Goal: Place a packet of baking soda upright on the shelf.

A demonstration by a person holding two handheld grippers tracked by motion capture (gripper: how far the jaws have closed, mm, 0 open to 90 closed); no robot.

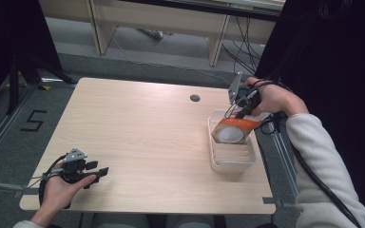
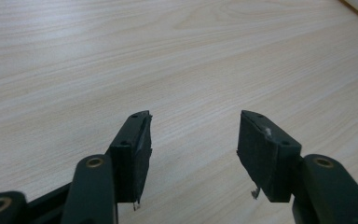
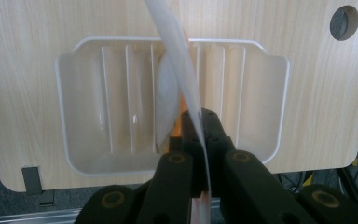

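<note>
Left gripper (image 1: pixel 96 173) rests on the table (image 1: pixel 147 128) well left of the white rack (image 1: pixel 232 161), jaws spread wide with nothing between. Rack sits near the table's right edge. Right gripper (image 3: pixel 193 133) hangs over the rack, jaws clamped on the edge of an orange-and-white package (image 1: pixel 233 131) tilted into it.

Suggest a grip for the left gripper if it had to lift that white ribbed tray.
Take the white tray by its near short wall, from above, one jaw inside and one outside. The rim is thin and raised, so it fits between the open jaws of the left gripper. The far end is taken up: the right gripper is pinching the orange-and-white package over it.
</note>
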